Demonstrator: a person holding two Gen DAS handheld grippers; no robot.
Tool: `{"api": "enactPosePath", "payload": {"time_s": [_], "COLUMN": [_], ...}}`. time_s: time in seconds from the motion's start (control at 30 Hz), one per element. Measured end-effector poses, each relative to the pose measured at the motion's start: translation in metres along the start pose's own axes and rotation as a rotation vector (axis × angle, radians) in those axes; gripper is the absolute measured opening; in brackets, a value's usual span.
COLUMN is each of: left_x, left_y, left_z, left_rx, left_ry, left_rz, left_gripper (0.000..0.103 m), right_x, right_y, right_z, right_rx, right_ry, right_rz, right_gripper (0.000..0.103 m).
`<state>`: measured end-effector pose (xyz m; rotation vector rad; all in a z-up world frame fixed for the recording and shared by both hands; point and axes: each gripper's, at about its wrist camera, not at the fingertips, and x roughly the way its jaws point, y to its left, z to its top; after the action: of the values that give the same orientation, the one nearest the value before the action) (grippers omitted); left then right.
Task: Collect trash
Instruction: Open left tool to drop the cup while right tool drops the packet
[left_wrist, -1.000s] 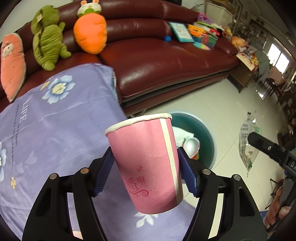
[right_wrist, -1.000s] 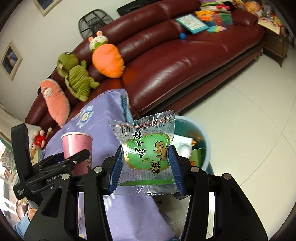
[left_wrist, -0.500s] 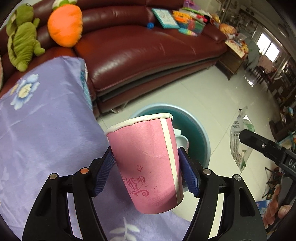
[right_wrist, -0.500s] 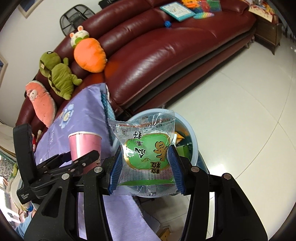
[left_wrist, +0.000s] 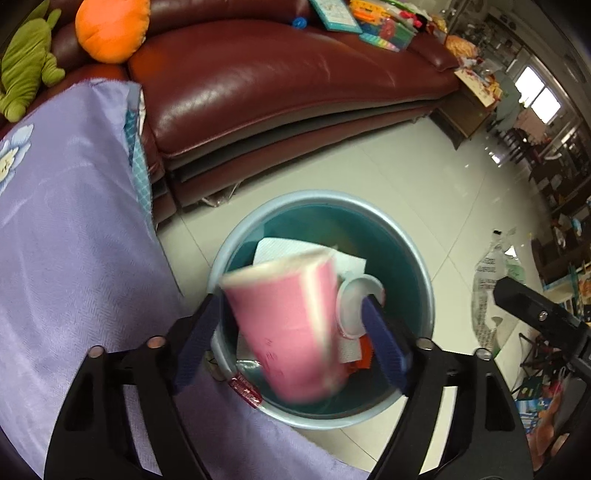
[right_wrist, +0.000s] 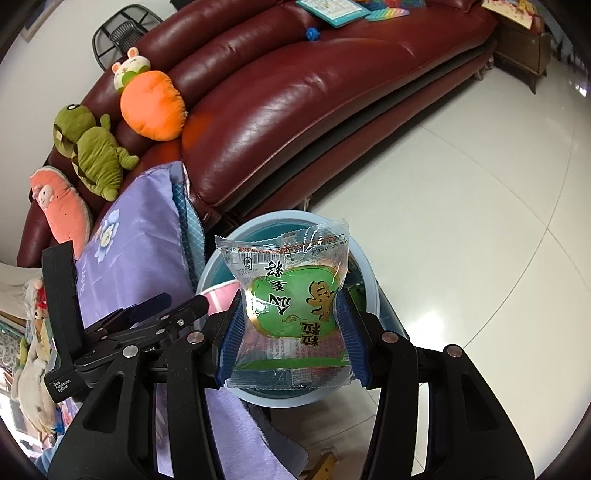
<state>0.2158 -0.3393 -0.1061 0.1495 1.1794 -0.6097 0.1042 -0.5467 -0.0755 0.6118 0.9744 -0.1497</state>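
Note:
In the left wrist view my left gripper (left_wrist: 291, 332) stands open above the blue bin (left_wrist: 424, 295). The pink paper cup (left_wrist: 284, 328) is blurred between the spread pads, tilted, with a gap on its right side, over the bin. The bin holds white paper (left_wrist: 280, 249) and a small white cup (left_wrist: 354, 299). In the right wrist view my right gripper (right_wrist: 288, 332) is shut on a clear snack packet with a green label (right_wrist: 291, 302), held over the bin (right_wrist: 369, 295). The left gripper (right_wrist: 166, 310) and the cup's rim (right_wrist: 221, 291) show at the left.
A table with a purple flowered cloth (left_wrist: 66, 240) stands left of the bin. A dark red leather sofa (left_wrist: 277, 74) with plush toys (right_wrist: 151, 103) lies behind. White tiled floor (right_wrist: 461, 221) spreads to the right.
Both grippers moved over the bin. The left gripper's jaws have spread and the pink cup has come loose, tilting and dropping. The right gripper still holds the packet.

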Motion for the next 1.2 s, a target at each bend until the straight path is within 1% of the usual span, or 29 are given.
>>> {"api": "enactPosePath", "payload": {"time_s": [0.2,0.4,0.57,0.7,0.77,0.8,0.87,0.9,1.0,1.1,1.13,1.2], "left_x": [-0.003,-0.016,-0.024,-0.028,-0.03,-0.031,-0.032,-0.032,-0.035,-0.038,-0.038,-0.042], "left_y": [0.012,0.02,0.021,0.026,0.031,0.034,0.038,0.04,0.045,0.054,0.056,0.06], "left_z": [-0.009,-0.018,-0.024,-0.028,-0.03,-0.03,-0.03,-0.03,-0.032,-0.034,-0.036,-0.039], "left_rx": [-0.017,-0.02,-0.004,-0.011,-0.012,-0.013,-0.02,-0.023,-0.036,-0.072,-0.082,-0.103], "left_ry": [0.009,-0.013,-0.033,-0.036,-0.044,-0.047,-0.046,-0.046,-0.046,-0.042,-0.045,-0.061], "left_rz": [0.005,0.012,0.033,0.041,0.058,0.067,0.064,0.064,0.064,0.044,0.039,0.034], "left_gripper": [0.084,0.087,0.088,0.089,0.09,0.09,0.09,0.09,0.09,0.09,0.09,0.09], "right_x": [0.007,0.011,0.017,0.024,0.029,0.033,0.039,0.04,0.042,0.038,0.036,0.035], "right_y": [0.006,0.012,0.017,0.026,0.031,0.034,0.04,0.042,0.045,0.045,0.045,0.045], "right_z": [0.001,-0.001,0.001,0.004,0.004,0.005,0.004,0.004,0.003,-0.001,-0.002,-0.003], "right_rx": [-0.002,-0.016,-0.031,-0.043,-0.053,-0.064,-0.078,-0.077,-0.067,-0.063,-0.066,-0.068], "right_ry": [0.01,0.018,0.028,0.036,0.041,0.047,0.06,0.06,0.062,0.058,0.057,0.057], "right_rz": [0.001,0.002,-0.002,-0.006,-0.006,-0.004,-0.002,-0.004,-0.003,-0.01,-0.015,-0.018], "right_gripper": [0.048,0.048,0.048,0.049,0.049,0.051,0.066,0.069,0.072,0.075,0.078,0.079]}}
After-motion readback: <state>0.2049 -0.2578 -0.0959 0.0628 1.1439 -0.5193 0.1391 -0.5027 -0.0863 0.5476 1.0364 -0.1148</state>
